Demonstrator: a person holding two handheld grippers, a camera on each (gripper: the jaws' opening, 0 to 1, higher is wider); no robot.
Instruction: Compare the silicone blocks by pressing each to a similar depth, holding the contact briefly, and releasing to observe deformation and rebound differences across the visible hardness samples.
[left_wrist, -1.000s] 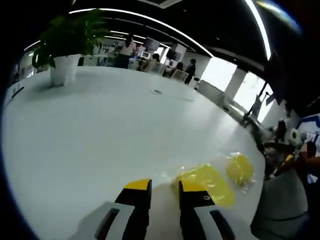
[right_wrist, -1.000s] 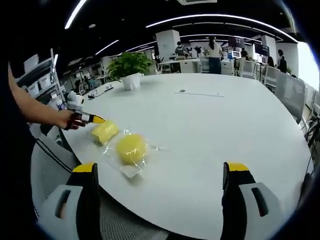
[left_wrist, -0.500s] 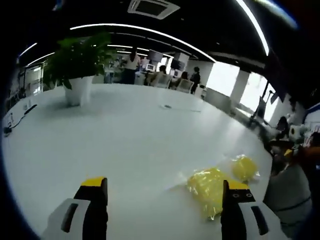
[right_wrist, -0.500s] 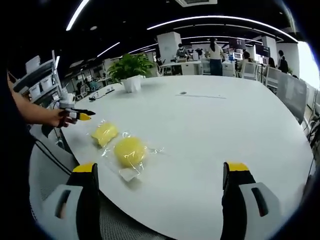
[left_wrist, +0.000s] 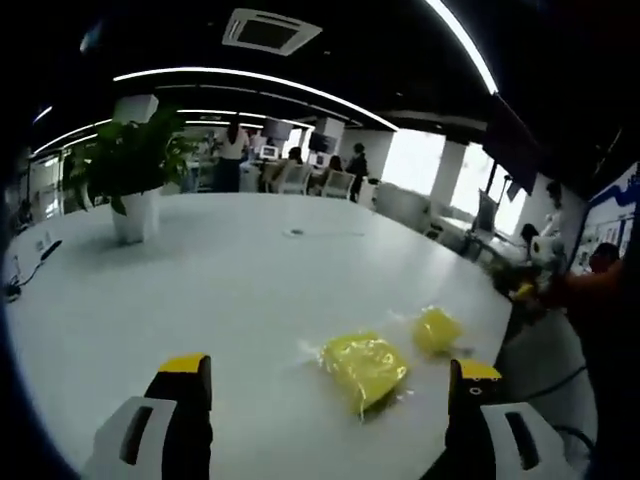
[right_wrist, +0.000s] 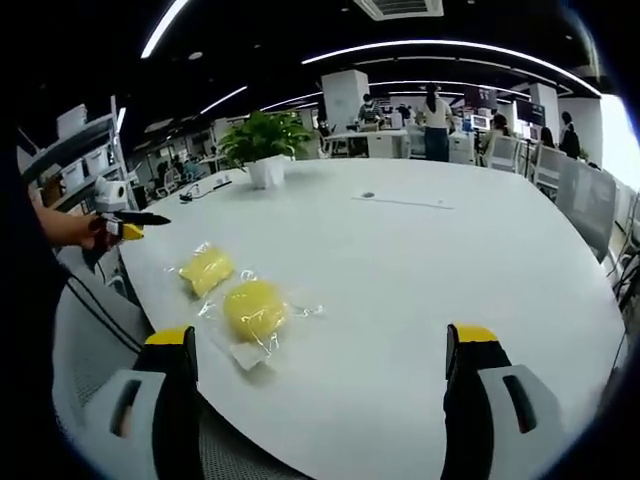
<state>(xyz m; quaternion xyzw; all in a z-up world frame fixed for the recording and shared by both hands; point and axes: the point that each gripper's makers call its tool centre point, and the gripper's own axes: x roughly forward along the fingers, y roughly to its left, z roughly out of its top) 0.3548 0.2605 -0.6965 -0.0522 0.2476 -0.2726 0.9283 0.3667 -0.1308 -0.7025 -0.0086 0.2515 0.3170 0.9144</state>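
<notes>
Both tongs stand released, jaws spread wide with nothing between them. In the left gripper view the left tongs (left_wrist: 327, 385) hover above the white surface (left_wrist: 200, 270), and the two yellow silicone blocks sit ahead: the flatter block (left_wrist: 364, 358) at about 1 o'clock from the jaws, the smaller rounded block (left_wrist: 437, 329) just beyond it at 2 o'clock. Each is sealed in a clear wrapper.

In the right gripper view the right tongs (right_wrist: 326, 385) also hang clear of the surface (right_wrist: 450, 260); the rounded block (right_wrist: 254, 308) lies at 10 o'clock and the flatter block (right_wrist: 207, 267) farther off that way, near the surface's edge. The left tongs (right_wrist: 128, 224) show at 9 o'clock, in a hand.

Likely trouble: the slick wrappers (loose, crinkled) could let a block skate sideways under an off-centre press, spoiling the depth comparison. A potted plant (right_wrist: 262, 145) stands well away.
</notes>
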